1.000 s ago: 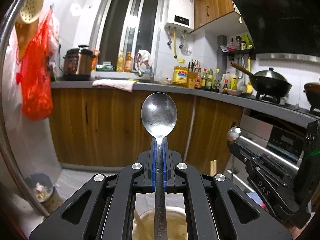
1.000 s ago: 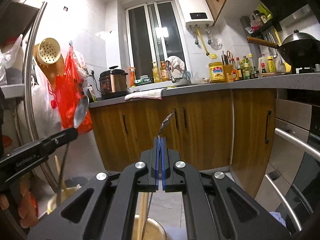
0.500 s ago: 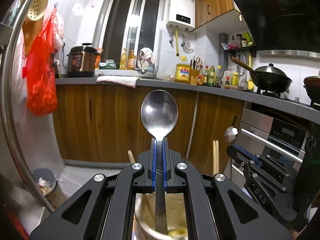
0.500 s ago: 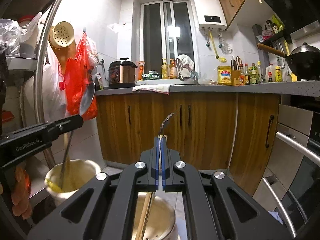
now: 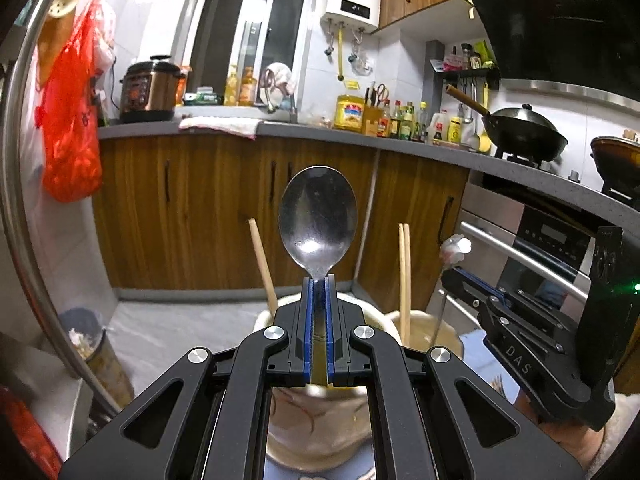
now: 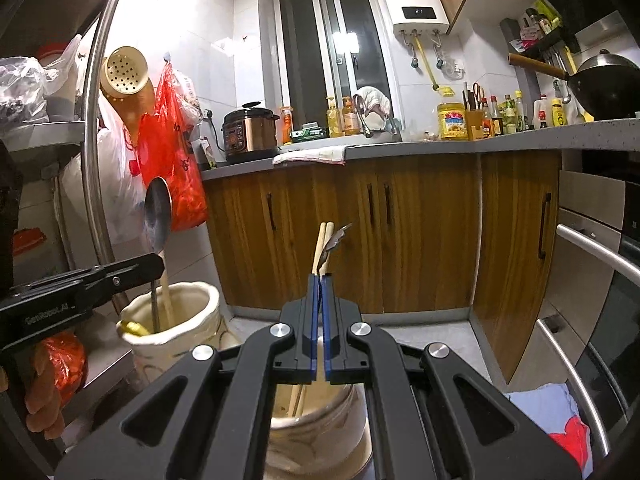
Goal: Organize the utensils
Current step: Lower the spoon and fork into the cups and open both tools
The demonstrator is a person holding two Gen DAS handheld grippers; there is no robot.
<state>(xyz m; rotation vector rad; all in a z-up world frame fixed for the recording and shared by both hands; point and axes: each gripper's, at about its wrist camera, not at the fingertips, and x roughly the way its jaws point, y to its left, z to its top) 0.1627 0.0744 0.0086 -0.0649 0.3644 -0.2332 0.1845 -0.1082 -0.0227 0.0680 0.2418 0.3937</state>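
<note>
My left gripper (image 5: 319, 280) is shut on a steel spoon (image 5: 318, 218), bowl up, its handle reaching down into a cream ceramic jar (image 5: 276, 436) below. A wooden chopstick (image 5: 262, 264) stands in that jar. In the right wrist view the left gripper (image 6: 154, 266) holds the spoon (image 6: 157, 216) in the left jar (image 6: 176, 330). My right gripper (image 6: 321, 280) is shut on a thin metal utensil (image 6: 334, 240) over a second cream jar (image 6: 320, 432) that holds a pair of chopsticks (image 6: 322, 246). It also shows in the left wrist view (image 5: 450, 274).
Wooden kitchen cabinets (image 6: 400, 232) and a grey counter (image 6: 440, 146) lie ahead. An oven front (image 6: 592, 280) is on the right. A steel shelf rack (image 6: 94, 120) with a red bag (image 6: 172, 160) stands at the left. A bin (image 5: 92, 344) sits on the floor.
Both grippers have moved down toward the jars. The spoon handle now sits deeper in the left jar, and the chopsticks have come into view beside both held utensils.
</note>
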